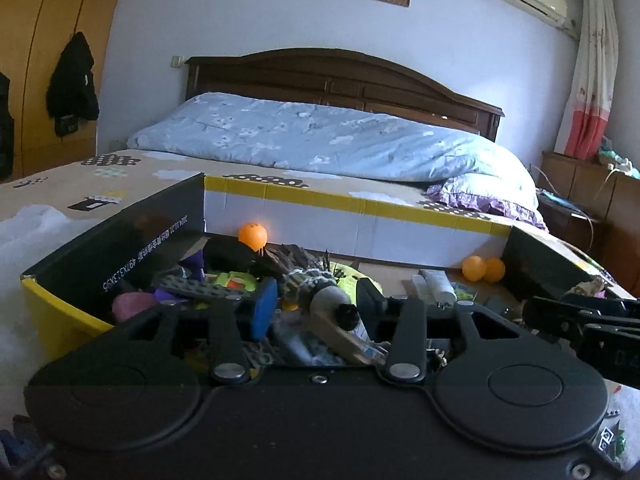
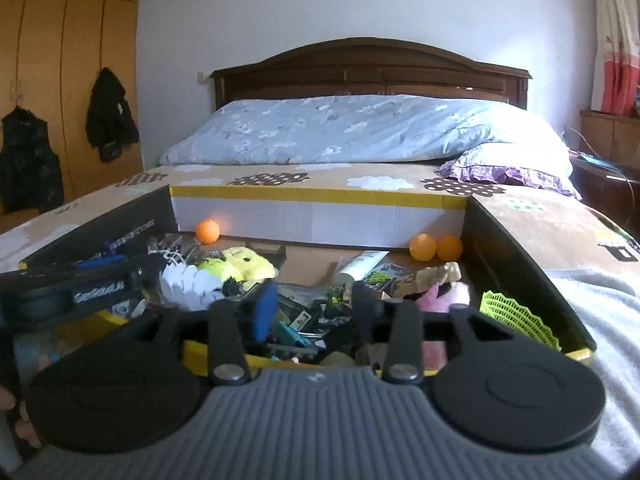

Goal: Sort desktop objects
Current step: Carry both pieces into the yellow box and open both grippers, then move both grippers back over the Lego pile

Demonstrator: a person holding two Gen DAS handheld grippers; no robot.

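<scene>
left wrist view: left gripper [image 1: 316, 308] jaws parted, empty, over the heaped left of the cardboard box [image 1: 360, 232] on the bed; closing here could snag several tangled bits together. three orange balls, one [image 1: 253, 236] left, two [image 1: 483, 269] right. right gripper [image 2: 310, 308] jaws apart, empty; white tube [image 2: 362, 263] could roll.

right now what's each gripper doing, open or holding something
left gripper: open, nothing gripped, above the clutter in the box.
right gripper: open, nothing gripped, also over the box.
</scene>
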